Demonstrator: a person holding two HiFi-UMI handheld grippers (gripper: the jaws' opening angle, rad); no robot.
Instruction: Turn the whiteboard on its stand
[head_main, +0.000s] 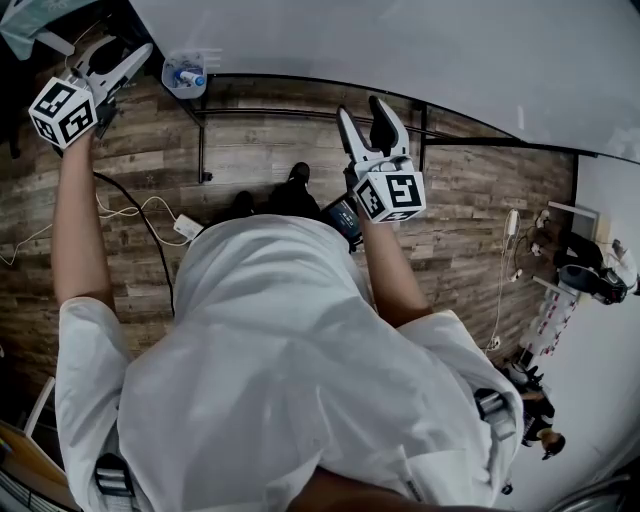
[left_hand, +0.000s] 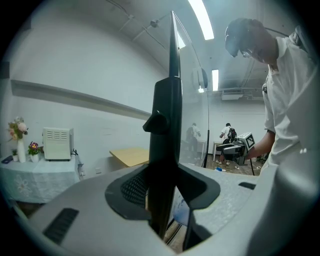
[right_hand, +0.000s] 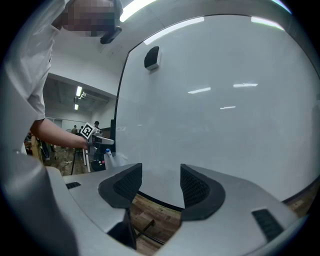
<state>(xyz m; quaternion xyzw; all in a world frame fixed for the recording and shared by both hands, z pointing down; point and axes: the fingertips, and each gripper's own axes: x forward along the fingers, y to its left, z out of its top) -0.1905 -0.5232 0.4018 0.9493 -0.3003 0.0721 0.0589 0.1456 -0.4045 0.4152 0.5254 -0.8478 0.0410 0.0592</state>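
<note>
Wood-pattern floor (head_main: 260, 150) fills the lower background of the head view, and over it the whiteboard (head_main: 400, 50) takes the top of that view from about 11 o'clock to 3 o'clock. Its face is white and its edge is thin and dark. The dark bars of its stand (head_main: 203, 140) show on the floor below its lower edge. The left hand-held gripper (head_main: 118, 52) is at 10 o'clock, at the board's left end. In the left gripper view its jaws are pressed on the dark side edge of the whiteboard (left_hand: 167, 150), which runs upright through the middle of the left hand-held gripper (left_hand: 165, 187). The right hand-held gripper (head_main: 362, 112) is near the centre, toward 12 o'clock, and points at the board's lower edge. In the right gripper view the jaws of this hand-held gripper (right_hand: 161, 186) are spread with only air between them, and the white face (right_hand: 225, 100) is behind. A small clear container (head_main: 185, 75) with a blue-capped item sits at the board's lower left corner. A white cable (head_main: 130, 215) lies on the floor at 9 o'clock.
</note>
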